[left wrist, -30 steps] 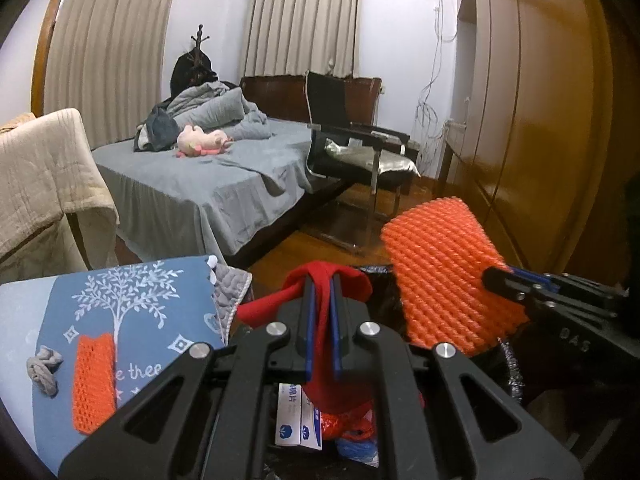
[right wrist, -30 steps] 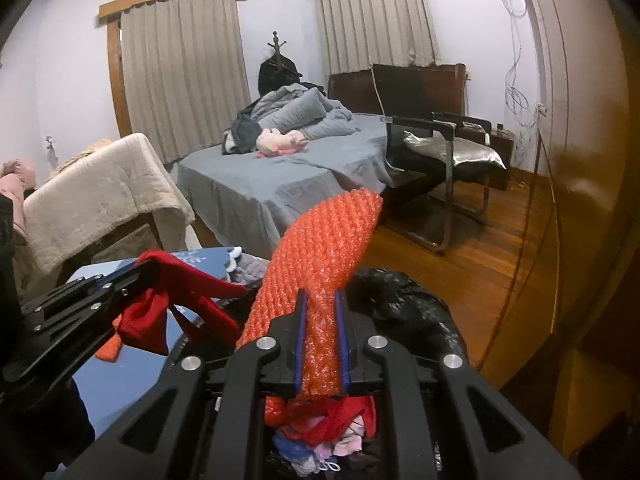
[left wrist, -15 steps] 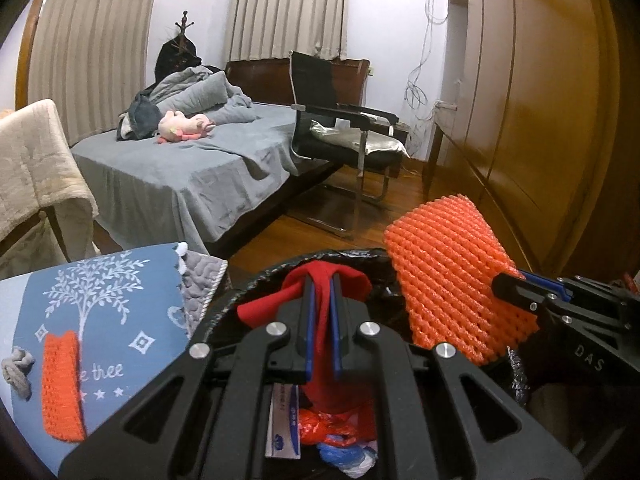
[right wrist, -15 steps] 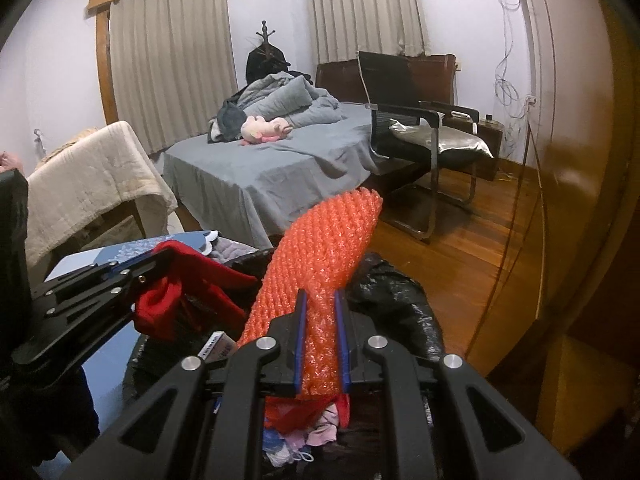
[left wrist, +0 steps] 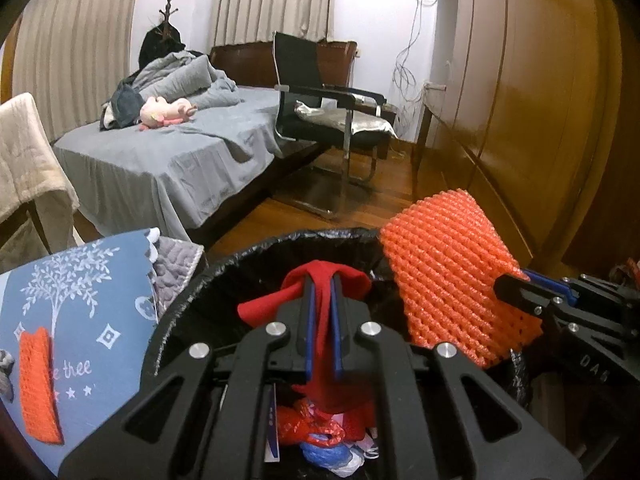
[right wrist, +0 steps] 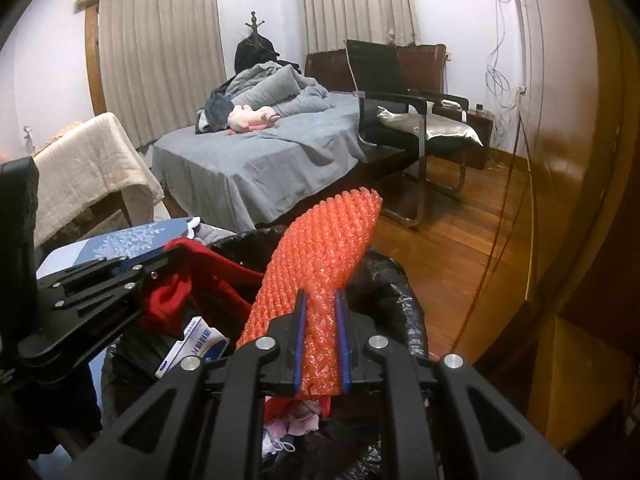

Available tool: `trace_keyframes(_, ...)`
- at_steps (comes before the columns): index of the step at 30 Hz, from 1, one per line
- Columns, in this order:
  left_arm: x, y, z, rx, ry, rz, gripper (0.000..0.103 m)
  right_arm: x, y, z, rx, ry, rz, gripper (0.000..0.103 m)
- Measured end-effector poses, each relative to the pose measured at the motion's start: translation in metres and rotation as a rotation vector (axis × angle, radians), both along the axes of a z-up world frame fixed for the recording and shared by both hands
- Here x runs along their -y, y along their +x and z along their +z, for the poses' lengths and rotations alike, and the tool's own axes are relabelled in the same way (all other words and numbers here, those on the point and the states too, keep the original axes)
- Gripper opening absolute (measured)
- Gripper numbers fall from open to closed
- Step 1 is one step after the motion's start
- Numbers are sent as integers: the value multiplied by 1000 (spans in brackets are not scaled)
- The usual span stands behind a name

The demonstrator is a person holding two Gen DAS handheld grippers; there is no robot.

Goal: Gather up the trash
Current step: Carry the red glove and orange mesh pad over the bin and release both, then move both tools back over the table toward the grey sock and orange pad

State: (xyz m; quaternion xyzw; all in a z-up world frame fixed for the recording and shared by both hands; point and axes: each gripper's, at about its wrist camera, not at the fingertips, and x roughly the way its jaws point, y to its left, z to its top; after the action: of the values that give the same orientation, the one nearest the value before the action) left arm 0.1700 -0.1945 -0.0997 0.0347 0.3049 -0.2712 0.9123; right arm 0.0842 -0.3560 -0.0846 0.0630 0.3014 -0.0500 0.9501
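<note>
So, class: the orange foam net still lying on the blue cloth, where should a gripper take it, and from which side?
Grip the orange foam net across its narrow width near the middle, coming straight down from above. It lies flat and long on the blue cloth, so only its side edges offer a pinch.

I see matt black plastic on my left gripper (left wrist: 321, 312), clamped on soft red cloth (left wrist: 324, 280); my right gripper (right wrist: 322, 332) pinches orange foam netting (right wrist: 320, 252), bumpy and slightly shiny. The bin liner (left wrist: 224, 276) is crinkled glossy black plastic. The floor (right wrist: 460, 240) and wardrobe (left wrist: 520, 100) are polished wood, the bedsheet (right wrist: 256, 160) dull grey cloth, the chair cushion (right wrist: 440, 126) silvery satin
</note>
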Motion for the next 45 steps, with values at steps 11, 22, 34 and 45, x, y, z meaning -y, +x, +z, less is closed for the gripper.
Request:
trace_keyframes(11,-19,8,-8,-57,-5,44,40,-3,5,-9,-42,-29,-18,41)
trace_keyframes(22,-54,3,8,-8,-2,130,74,-12,-1,-4,-5,-48,-21,93)
trace_keyframes(34,-102,-25,32,74,-1,204,92,-31,-4,7,22,-15,30,97)
trace_keyframes(45,-187,-54,46,117,11,364,95,-93,11,19,54,-11,132,97)
